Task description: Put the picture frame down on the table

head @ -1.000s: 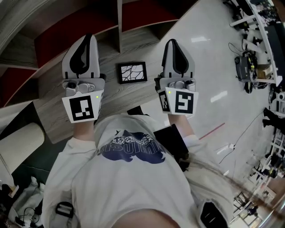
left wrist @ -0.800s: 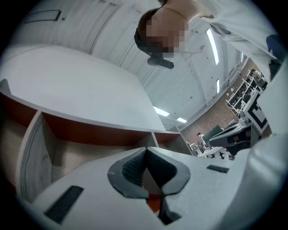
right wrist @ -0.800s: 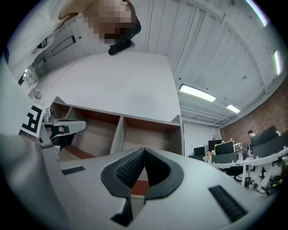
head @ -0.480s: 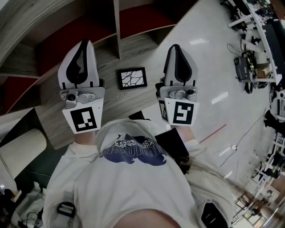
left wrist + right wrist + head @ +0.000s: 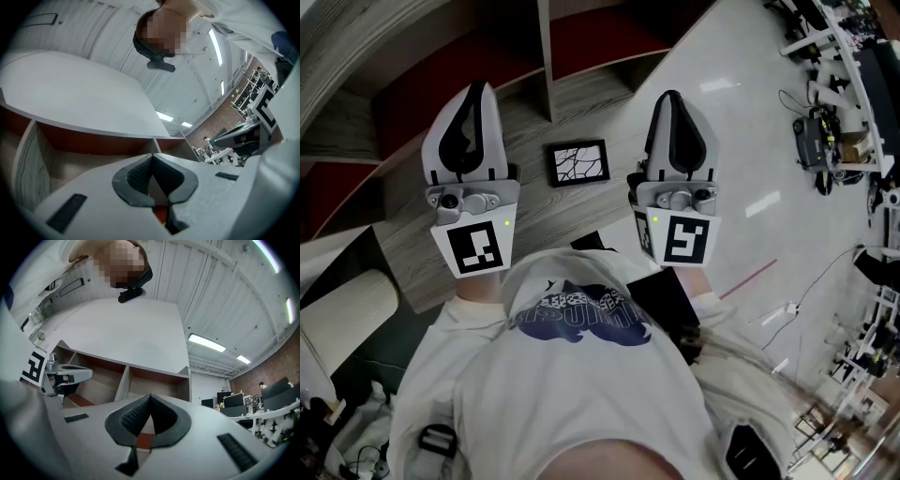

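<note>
Right gripper point(image 5: 674, 99) rose slightly, its fingers point(image 5: 125, 422) closed, empty.

Wood-grain shelf unit point(image 5: 591, 89) with red backs, glossy pale floor point(image 5: 741, 141), ceiling strip lights point(image 5: 206, 343), far brick wall point(image 5: 281, 366).

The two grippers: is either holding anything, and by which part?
Nothing is held. The left gripper and right gripper are both shut and empty; the picture frame lies flat on the table between them.
</note>
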Tool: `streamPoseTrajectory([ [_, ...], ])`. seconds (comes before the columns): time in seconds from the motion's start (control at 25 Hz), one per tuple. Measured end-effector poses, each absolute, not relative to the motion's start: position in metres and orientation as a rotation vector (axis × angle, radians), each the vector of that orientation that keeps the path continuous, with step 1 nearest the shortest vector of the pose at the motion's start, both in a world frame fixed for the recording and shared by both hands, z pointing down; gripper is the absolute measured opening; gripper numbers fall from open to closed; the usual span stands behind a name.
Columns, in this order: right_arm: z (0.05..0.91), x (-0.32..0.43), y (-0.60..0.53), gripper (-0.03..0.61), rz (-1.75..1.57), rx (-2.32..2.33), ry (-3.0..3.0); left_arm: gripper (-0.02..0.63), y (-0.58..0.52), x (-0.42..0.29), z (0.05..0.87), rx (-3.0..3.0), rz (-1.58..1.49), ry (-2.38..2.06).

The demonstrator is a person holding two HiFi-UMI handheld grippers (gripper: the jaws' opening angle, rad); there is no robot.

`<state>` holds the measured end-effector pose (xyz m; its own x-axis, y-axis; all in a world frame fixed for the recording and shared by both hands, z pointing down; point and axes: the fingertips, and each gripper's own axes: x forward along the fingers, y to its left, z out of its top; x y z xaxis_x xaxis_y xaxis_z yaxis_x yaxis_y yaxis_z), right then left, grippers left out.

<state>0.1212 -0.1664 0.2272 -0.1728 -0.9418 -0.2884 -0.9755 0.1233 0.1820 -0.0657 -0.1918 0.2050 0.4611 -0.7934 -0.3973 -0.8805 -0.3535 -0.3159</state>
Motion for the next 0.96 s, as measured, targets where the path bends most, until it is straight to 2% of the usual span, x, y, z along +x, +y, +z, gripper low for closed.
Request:
streamPoseTrajectory([
  [0.96, 0.221, 0.118, -0.166, -0.002, 0.544, -1.944, 2.274, 0.009, -0.194, -0.072, 0.213, -2.234, 0.227, 1.424],
])
